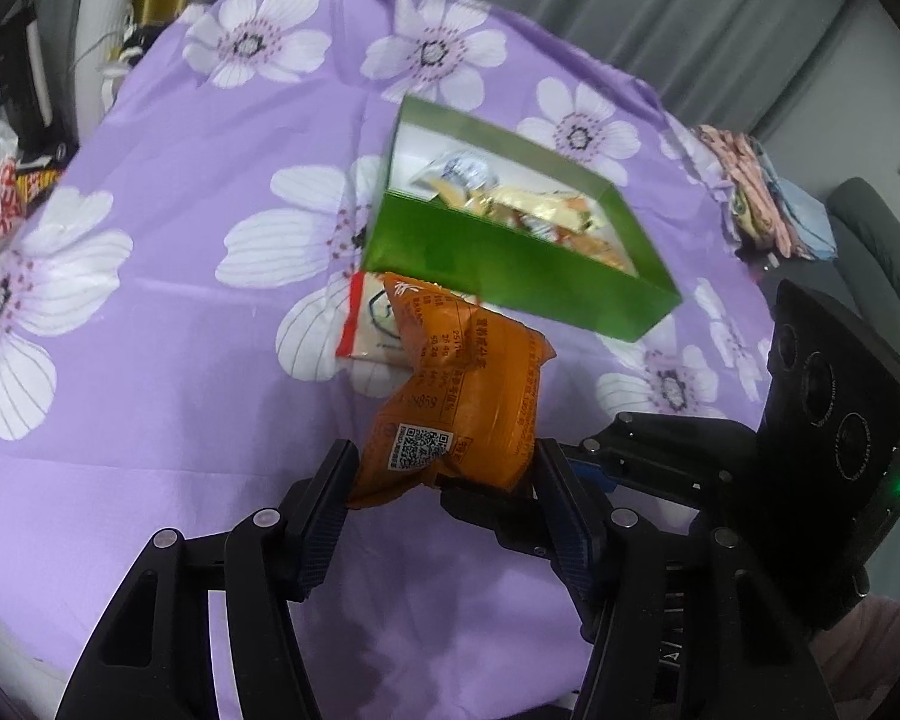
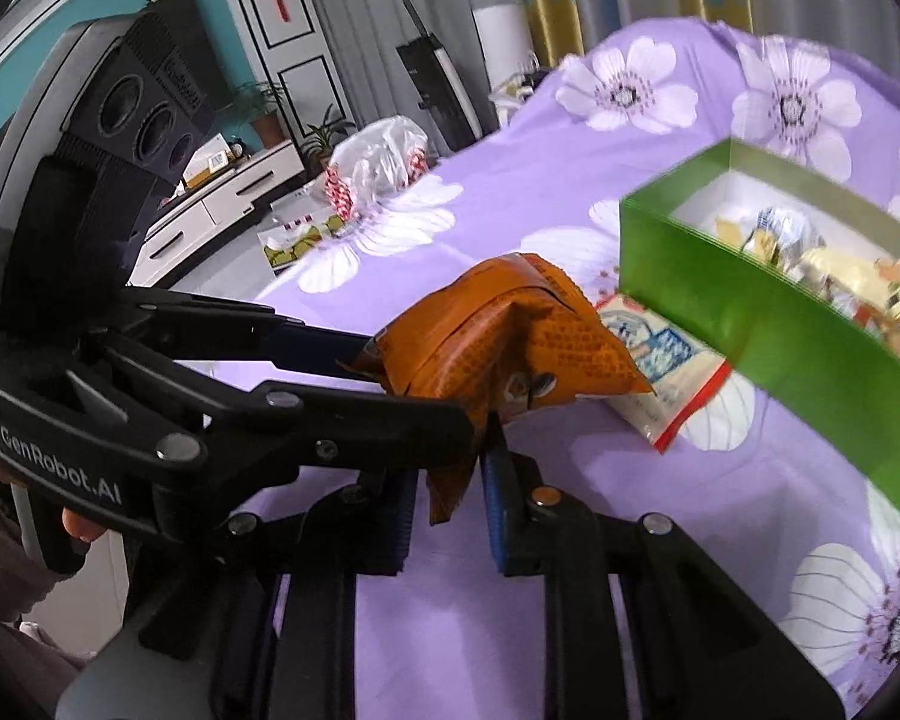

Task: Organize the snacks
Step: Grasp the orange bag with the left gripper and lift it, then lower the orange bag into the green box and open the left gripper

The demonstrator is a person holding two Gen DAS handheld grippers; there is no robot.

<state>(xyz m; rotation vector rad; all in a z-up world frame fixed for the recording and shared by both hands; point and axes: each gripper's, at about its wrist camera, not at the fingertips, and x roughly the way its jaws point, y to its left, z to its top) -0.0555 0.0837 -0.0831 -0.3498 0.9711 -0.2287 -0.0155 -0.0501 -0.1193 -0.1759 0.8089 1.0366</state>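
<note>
Left wrist view
- Left gripper (image 1: 444,474): clamped around the fat lower end of an orange snack packet (image 1: 459,396), one pad on each side, packet lifted off the cloth.
- Right gripper (image 1: 570,468): coming in from the right, tip tucked behind that same packet, so you can't really read its grip from here.
- Green box (image 1: 510,258): open top, sitting just past the packet on the purple floral tablecloth (image 1: 180,276), already got a bunch of wrapped snacks inside.
- White packet with red edge (image 1: 369,324): flat on the cloth, between the orange packet and the box, partly hidden.

Right wrist view
- Right gripper (image 2: 450,492): pinched tight on the thin crimped tail of the orange snack packet (image 2: 510,336).
- Left gripper (image 2: 390,372): reaching in from the left, gripping the packet's body.
- Green box (image 2: 780,324): off to the right, near the packet, not touching it.
- White packet with red edge (image 2: 666,384): lying beside the box's near corner.
</note>
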